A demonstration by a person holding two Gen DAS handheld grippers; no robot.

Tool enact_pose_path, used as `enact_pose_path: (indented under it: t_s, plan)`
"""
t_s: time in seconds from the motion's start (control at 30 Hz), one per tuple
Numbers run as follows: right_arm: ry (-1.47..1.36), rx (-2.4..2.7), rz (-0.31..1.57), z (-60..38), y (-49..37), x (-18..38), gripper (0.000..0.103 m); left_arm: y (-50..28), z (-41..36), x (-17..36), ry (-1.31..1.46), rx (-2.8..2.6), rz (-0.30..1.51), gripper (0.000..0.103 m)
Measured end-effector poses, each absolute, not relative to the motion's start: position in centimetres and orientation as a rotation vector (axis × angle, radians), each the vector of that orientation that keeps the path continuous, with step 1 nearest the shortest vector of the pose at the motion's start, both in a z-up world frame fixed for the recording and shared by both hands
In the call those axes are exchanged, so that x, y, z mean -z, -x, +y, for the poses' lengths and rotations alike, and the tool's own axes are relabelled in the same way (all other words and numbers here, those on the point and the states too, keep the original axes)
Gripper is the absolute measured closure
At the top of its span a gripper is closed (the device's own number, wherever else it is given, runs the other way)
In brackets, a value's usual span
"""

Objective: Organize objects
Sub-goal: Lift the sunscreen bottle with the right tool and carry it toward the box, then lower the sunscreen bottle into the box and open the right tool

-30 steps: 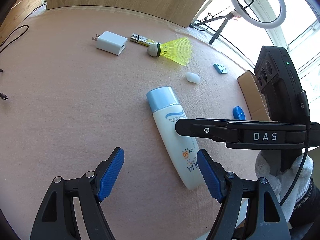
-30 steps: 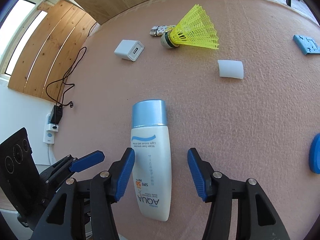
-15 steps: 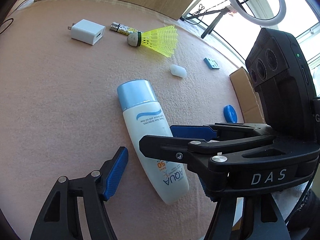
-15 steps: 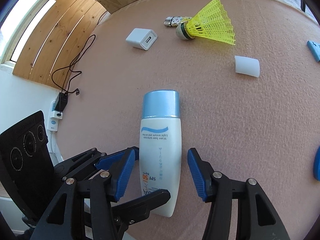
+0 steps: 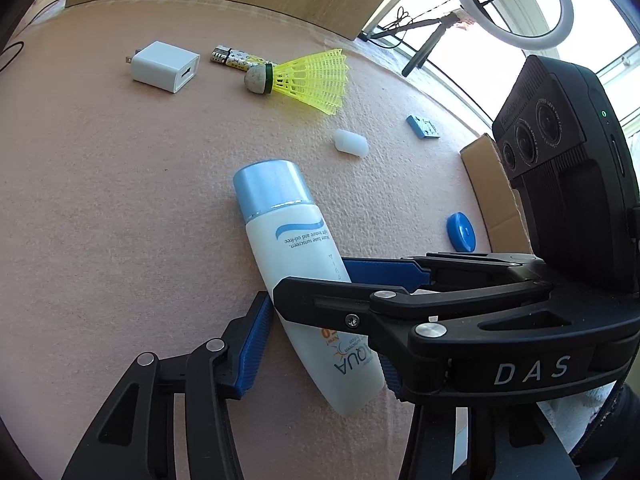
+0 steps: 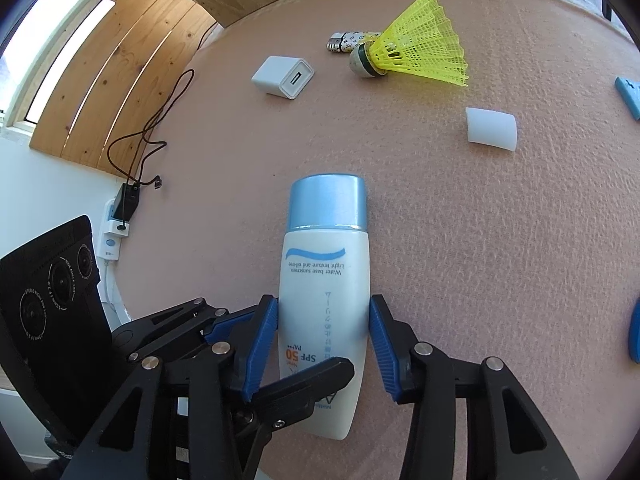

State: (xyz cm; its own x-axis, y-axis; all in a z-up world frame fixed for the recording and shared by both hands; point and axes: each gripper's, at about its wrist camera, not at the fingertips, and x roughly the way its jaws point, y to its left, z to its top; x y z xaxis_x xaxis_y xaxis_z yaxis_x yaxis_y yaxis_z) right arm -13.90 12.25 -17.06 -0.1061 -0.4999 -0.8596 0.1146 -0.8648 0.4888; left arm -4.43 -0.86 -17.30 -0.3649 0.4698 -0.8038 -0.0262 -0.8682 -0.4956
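A white sunscreen bottle (image 6: 324, 280) with a light-blue cap lies on the pink mat; it also shows in the left wrist view (image 5: 296, 264). My right gripper (image 6: 323, 340) has both blue pads against the bottle's sides and is shut on it. My left gripper (image 5: 320, 344) straddles the bottle's lower end; its left pad (image 5: 254, 344) touches the bottle, and its right pad is mostly hidden behind the right gripper's body. The two grippers cross over the bottle.
On the mat farther out lie a white USB charger (image 6: 283, 77), a yellow shuttlecock (image 6: 412, 54), a patterned lighter (image 6: 346, 39), a white cap (image 6: 491, 131), a blue block (image 5: 423, 126) and a blue disc (image 5: 461, 232). A cardboard box (image 5: 490, 184) stands at the right edge.
Both grippers have moved in over the bottle. The right gripper's jaws have narrowed from wide open to touching the bottle's sides. The left gripper's jaws have also narrowed around its lower end.
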Motion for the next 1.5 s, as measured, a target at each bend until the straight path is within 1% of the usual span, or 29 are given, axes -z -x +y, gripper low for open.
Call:
enact_pose_path:
  t_s: [0.2, 0.53, 0.93, 1.13, 1.5]
  plan:
    - [-1.751, 2.042, -0.450, 13.3, 13.7, 16.6, 0.060, 4.6, 0.1, 16.7, 1.536, -2.294, -0.569, 0.052]
    - [-1.679, 2.146, -0.492, 17.3, 12.7, 13.4, 0.060, 6.1, 4.3, 13.5, 1.445, -2.274, -0.492, 0.052]
    - [-1.602, 2.322, -0.600, 26.7, 9.8, 9.3, 0.060, 9.9, 15.3, 10.3, 1.341, -2.180, -0.357, 0.052]
    - [-1.582, 2.419, -0.651, 32.4, 8.4, 7.8, 0.060, 10.0, 21.4, 8.5, 1.289, -2.117, -0.288, 0.052]
    - [-1.584, 2.562, -0.736, 42.6, 6.1, 6.7, 0.060, 13.1, 33.7, 8.3, 1.251, -2.007, -0.225, 0.052]
